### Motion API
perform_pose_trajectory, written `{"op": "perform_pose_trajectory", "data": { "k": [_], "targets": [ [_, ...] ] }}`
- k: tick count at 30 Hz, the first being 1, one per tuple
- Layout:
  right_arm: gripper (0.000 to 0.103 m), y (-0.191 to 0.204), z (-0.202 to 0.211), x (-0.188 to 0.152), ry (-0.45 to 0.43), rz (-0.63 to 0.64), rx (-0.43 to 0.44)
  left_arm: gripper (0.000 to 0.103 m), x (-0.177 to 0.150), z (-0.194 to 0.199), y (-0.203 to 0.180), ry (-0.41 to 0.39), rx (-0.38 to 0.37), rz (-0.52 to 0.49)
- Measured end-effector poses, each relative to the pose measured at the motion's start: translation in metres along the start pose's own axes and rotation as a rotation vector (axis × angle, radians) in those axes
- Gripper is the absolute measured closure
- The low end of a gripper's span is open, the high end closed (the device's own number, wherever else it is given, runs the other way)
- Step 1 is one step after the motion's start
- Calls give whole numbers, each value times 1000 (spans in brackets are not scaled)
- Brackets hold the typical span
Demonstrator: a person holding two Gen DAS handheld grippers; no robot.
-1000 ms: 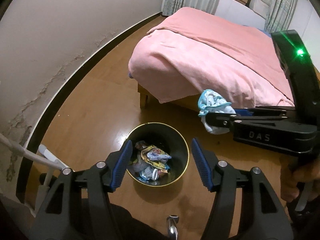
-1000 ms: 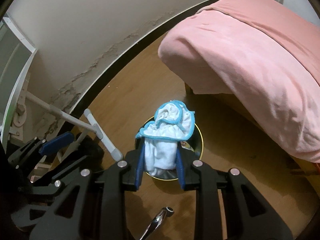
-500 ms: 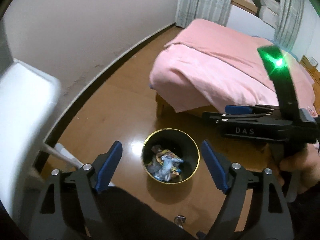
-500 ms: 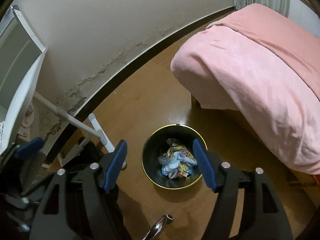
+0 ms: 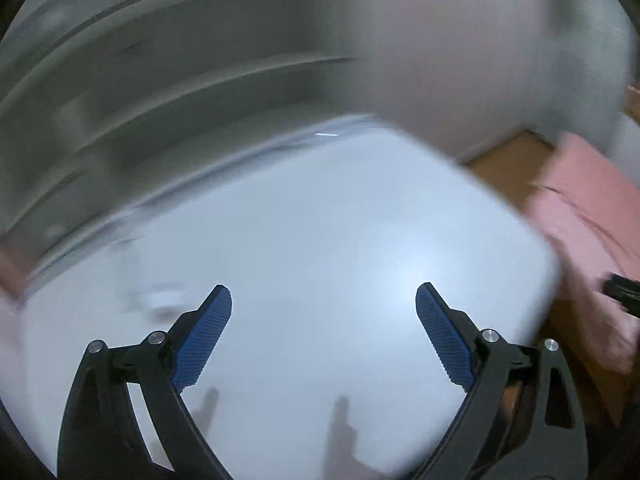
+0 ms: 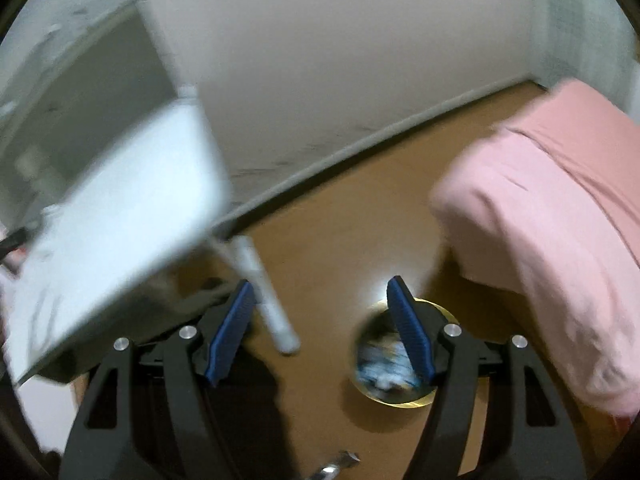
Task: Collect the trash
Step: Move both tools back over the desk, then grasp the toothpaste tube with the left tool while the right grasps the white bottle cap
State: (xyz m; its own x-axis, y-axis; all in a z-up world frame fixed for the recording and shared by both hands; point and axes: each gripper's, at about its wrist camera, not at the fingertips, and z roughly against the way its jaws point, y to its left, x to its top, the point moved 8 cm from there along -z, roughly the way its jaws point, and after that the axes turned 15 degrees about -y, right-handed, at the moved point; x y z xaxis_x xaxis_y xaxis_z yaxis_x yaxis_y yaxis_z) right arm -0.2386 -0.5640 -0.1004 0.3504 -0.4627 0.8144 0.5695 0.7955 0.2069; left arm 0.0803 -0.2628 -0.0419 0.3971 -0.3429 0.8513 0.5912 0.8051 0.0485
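Observation:
My left gripper (image 5: 323,298) is open and empty, held above a white tabletop (image 5: 320,248); the view is blurred by motion. My right gripper (image 6: 320,292) is open and empty above the wooden floor (image 6: 340,248). Behind its right finger stands the round black trash bin with a gold rim (image 6: 384,396), with crumpled wrappers and white-blue trash (image 6: 380,356) inside. The bin does not show in the left wrist view.
A pink-covered bed (image 6: 552,220) fills the right side and shows in the left wrist view (image 5: 592,216). The white table (image 6: 112,220) with a white leg (image 6: 264,292) stands at the left. Blurred shelves (image 5: 160,80) rise behind the table. A wall with a dark baseboard (image 6: 360,148) runs behind.
The right gripper opened and the white-blue trash dropped into the bin. Both grippers swung left; the left one rose from over the bin to over the white tabletop.

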Motion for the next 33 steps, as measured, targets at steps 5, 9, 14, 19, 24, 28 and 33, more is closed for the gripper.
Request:
{"op": "perform_pose_trajectory", "data": {
  "k": [5,9,14,19,24,28,33],
  "targets": [
    [36,119,-25,20,23,170,169,13,-17,-17,129,62,154,162],
    [36,223,-50,19,71,304,318,13,-30,-46,164,116,178,197],
    [36,359,-74,2,130,439,546,13,-39,-80,169,159,208,164],
    [36,449,-104,-20,174,551,639,24,-46,-94,175,169,195,158],
    [37,498,-134,-33,206,607,634,77,-45,-86,176,135,151,159],
    [50,519,-148,-41,200,664,618,87,-48,-77,182,108,119,183],
    [73,532,-149,-47,169,687,600,88,-46,-70,188,87,100,184]
  ]
}}
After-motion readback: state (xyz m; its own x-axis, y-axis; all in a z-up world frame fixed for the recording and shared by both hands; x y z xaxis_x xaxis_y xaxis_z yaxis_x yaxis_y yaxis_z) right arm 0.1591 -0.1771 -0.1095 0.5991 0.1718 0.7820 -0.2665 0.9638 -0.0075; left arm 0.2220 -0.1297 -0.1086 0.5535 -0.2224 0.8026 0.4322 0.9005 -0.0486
